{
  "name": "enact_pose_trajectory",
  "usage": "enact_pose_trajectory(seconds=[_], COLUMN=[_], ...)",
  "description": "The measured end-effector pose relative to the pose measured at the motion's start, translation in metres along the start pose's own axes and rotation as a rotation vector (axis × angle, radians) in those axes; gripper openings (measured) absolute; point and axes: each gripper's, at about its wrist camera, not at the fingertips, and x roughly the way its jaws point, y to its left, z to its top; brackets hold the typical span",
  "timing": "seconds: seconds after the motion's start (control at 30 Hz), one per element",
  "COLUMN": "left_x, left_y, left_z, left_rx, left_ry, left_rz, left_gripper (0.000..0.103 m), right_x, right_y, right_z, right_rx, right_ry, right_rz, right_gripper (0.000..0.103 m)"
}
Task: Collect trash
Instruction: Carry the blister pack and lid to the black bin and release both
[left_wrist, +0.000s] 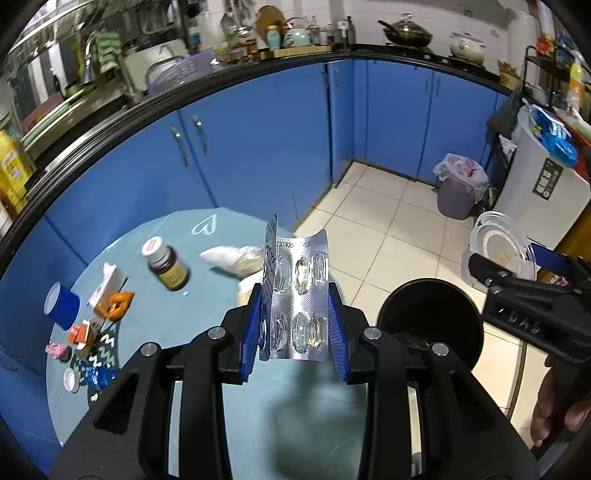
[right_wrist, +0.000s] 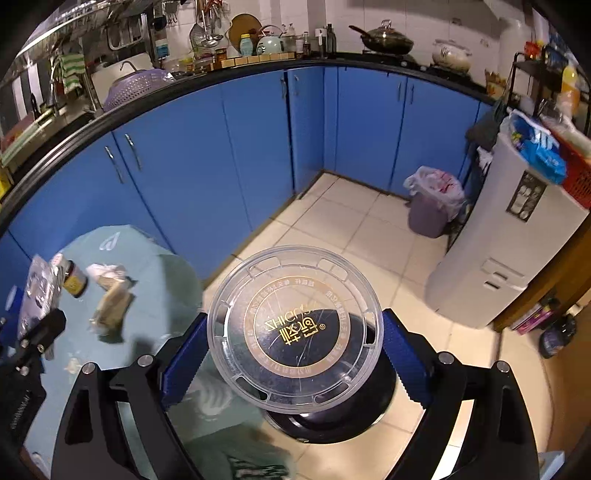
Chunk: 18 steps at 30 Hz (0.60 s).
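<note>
1. Above a round table draped in pale teal cloth, my left gripper is clamped on silver blister packs, their edges pinched between its blue pads so the foil bows upward.
2. Beside it, my right gripper is closed on a clear round plastic lid with gold lettering, held tilted over a black round bin that stands just beside the table.
3. Only the left wrist view shows the table's far clutter: a brown pill bottle lying on its side, a blue cup, an orange wrapper, a small white cap, a crumpled blue foil, and a crumpled white bag.
4. Only the right wrist view shows the lid's printed face; from the left it appears edge-on at far right, with the person's hand below it.
5. From the right wrist, the pill bottle and crumpled paper sit well apart from the bin.
6. Around us: blue cabinets under a black countertop, cream floor tiles, and a purple waste bin lined with a plastic bag in the corner, near a tall white appliance.
</note>
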Motion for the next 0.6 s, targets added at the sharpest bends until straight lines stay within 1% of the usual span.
enact_pose_trajectory(seconds=[0.1,0.17,0.23,0.27,0.33,0.37,0.6], left_x=[-0.001,-0.001,0.0,0.0,0.0,0.001,0.003], left_y=[-0.014,-0.021,-0.026,-0.026,-0.029,-0.029,-0.038], left_z=[0.004,0.005,0.006,0.006,0.007,0.006,0.007], left_rx=[0.018,0.027,0.033,0.034,0.034,0.035,0.042], left_ry=[-0.003,-0.003,-0.004,-0.003,-0.002,-0.001,0.007], left_rz=[-0.012,-0.018,-0.021,-0.021,-0.018,-0.017,-0.018], left_gripper=[0.034,0.034,0.034,0.034,0.034,0.034,0.034], right_x=[-0.002,-0.001,-0.004,-0.004,-0.006,-0.006,-0.006], right_y=[-0.008,-0.012,-0.016,-0.02,-0.022,-0.022,-0.032], right_z=[0.0,0.0,-0.003,-0.005,-0.005,-0.004,-0.003], right_rx=[-0.003,-0.006,-0.005,0.005,0.004,-0.007,0.015], right_ry=[-0.015,-0.025,-0.067,-0.084,-0.1,-0.102,-0.1], right_rz=[-0.012,0.001,0.072,0.093,0.084,0.084,0.06], right_gripper=[0.088,0.088,0.088,0.089,0.095,0.096,0.096])
